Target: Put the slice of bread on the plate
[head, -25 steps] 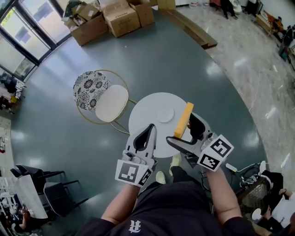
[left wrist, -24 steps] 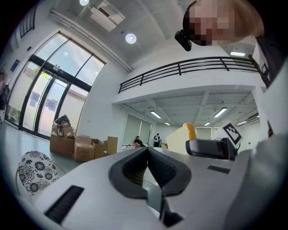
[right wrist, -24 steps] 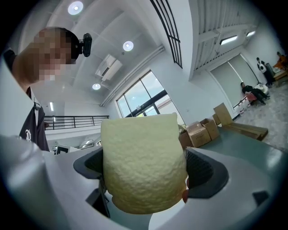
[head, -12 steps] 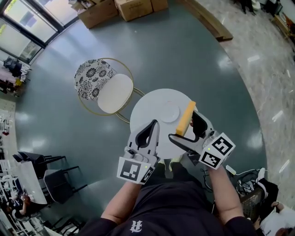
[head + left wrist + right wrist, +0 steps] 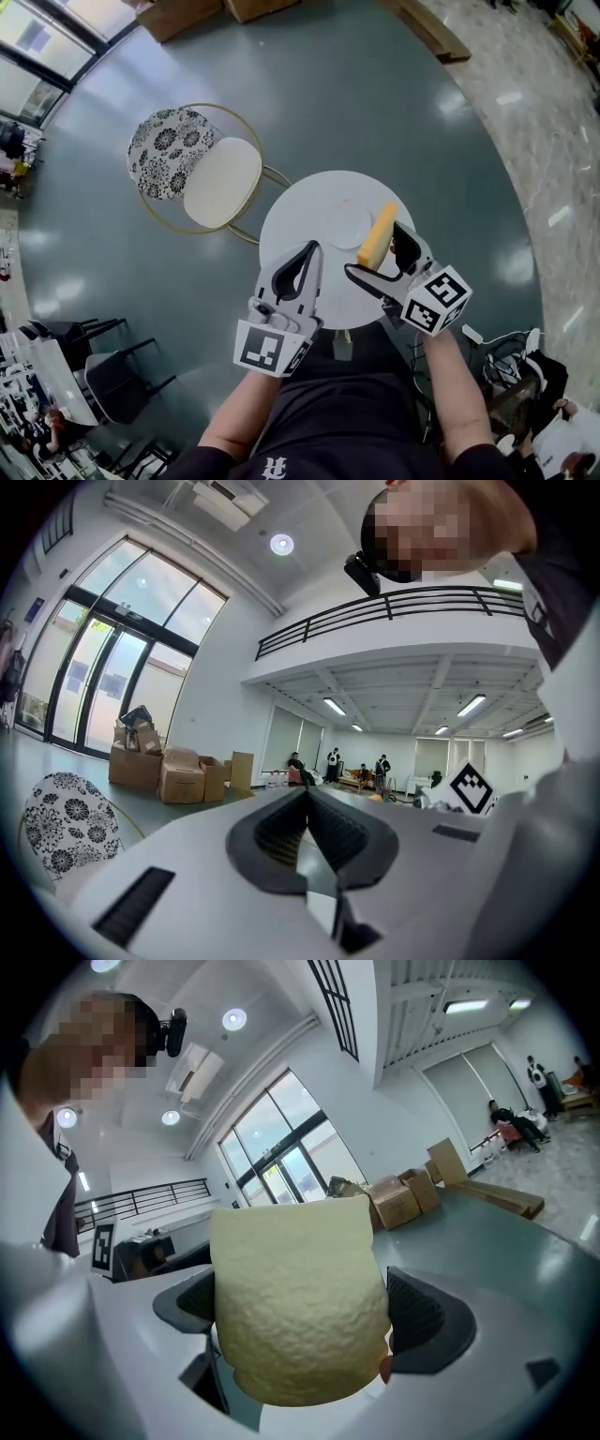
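Right gripper (image 5: pixel 382 259): jaws pinch the slice of bread (image 5: pixel 377 234) by its lower end, and its pale face fills the gap between them in the right gripper view. The slice stands on edge over the round white worktop (image 5: pixel 291 225), at the right rim of the plate (image 5: pixel 336 223); we cannot tell whether it touches. Left gripper (image 5: pixel 302 267): jaws pressed together, nothing between them, over the worktop's near edge. A chair (image 5: pixel 220 183) stands left of the worktop.

You're in: open office lobby | proof: mezzanine railing (image 5: pixel 403 607) above glass doors (image 5: pixel 112 686), cardboard boxes (image 5: pixel 164 772) beside them
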The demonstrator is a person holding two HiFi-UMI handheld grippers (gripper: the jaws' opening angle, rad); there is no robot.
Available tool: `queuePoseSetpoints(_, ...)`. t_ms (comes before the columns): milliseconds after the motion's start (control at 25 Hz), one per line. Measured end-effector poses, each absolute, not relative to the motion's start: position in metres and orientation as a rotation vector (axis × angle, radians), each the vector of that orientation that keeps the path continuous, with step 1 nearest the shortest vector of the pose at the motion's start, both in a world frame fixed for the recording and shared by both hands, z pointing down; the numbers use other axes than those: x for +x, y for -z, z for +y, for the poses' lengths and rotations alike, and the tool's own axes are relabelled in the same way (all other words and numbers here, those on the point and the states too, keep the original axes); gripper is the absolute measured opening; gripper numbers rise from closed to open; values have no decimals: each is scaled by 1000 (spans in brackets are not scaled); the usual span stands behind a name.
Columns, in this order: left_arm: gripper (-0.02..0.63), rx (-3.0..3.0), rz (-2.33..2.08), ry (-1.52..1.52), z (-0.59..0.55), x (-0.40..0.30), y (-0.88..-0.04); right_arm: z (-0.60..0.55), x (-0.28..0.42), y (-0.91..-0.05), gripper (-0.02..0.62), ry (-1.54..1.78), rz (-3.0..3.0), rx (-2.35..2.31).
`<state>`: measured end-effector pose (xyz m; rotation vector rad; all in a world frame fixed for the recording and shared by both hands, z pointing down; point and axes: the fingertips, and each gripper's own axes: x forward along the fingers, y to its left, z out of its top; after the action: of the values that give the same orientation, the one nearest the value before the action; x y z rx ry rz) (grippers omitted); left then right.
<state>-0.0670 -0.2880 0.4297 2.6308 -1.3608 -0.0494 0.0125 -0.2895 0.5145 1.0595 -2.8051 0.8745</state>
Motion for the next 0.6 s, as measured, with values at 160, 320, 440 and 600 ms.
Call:
queuePoseSetpoints(160,5,2625,-1328,64,-299,-71,-465,-303,5,-563,541,-883,-2747,1057)
queuePoseSetpoints(320,5,2632,-1313,76,-315,-73,-496,-316,-3,-601,541,-886,-2712,1051)
queuePoseSetpoints(440,5,2635,-1315,65,-324,-73,-517,-325,-4,-628,541,-877,-2677,1050)
queuePoseSetpoints(600,5,2626,-1321,58,-332,-73,-536,-334,-3,-664,541,-846,-2599,1041)
